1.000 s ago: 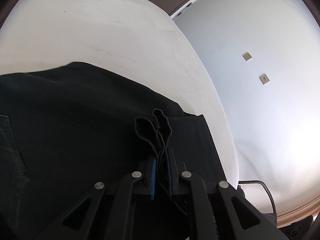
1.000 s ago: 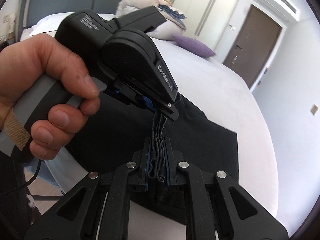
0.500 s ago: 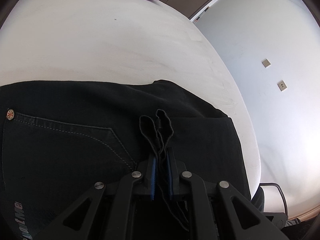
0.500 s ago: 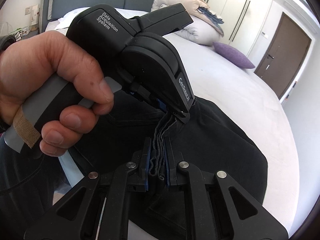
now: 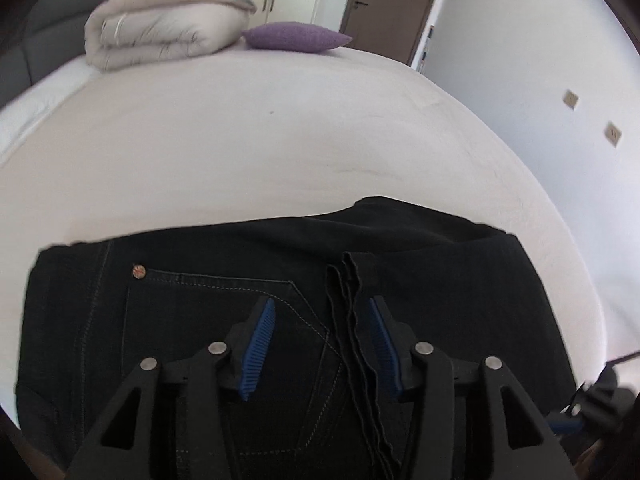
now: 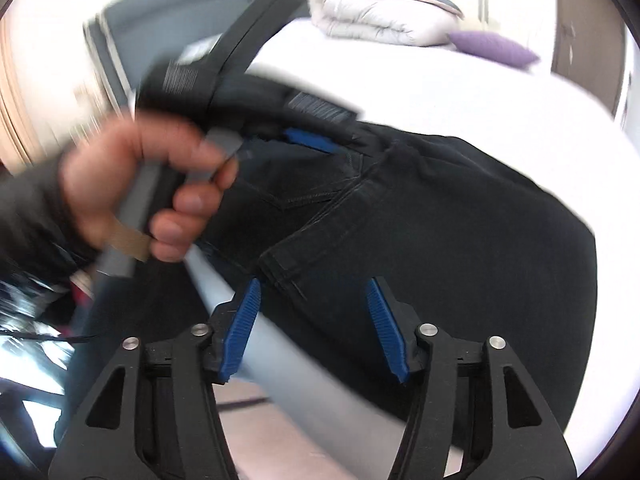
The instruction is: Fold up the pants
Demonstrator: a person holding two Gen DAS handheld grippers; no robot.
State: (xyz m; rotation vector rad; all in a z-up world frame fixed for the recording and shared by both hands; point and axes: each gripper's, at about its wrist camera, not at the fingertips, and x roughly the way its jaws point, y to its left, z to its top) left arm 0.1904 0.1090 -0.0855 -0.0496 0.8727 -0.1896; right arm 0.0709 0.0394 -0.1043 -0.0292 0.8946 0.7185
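Denim is what matters here: the black denim pants (image 5: 440,300) lie folded into a compact, thick stack on the white bed sheet (image 5: 280,152), at the near edge of the bed, filling the 6 o'clock half of the left wrist view. The cloth looks soft and limp but fairly heavy; it should drape and sag when lifted from one spot, and it is neither slippery nor fragile.

The left gripper (image 5: 322,340) has just been opening, its blue ribbed pads spread. The wavy layered hem edges (image 5: 352,320) stand between them, close to the pad at 3 o'clock, and no pad presses on them. The right gripper (image 6: 314,324) has also just been opening; its pads stand apart above the seamed denim, clamping nothing. In the right wrist view a hand (image 6: 148,184) at 9 o'clock holds the other gripper's handle, heavily blurred.

Best holds, in my judgement, are the stacked hems or the thick waistband and seams, pinched through all layers at two well-separated points so the fold carries over evenly. A folded beige duvet (image 5: 168,32) and purple cushion (image 5: 296,36) sit at 12 o'clock, well apart from the pants.
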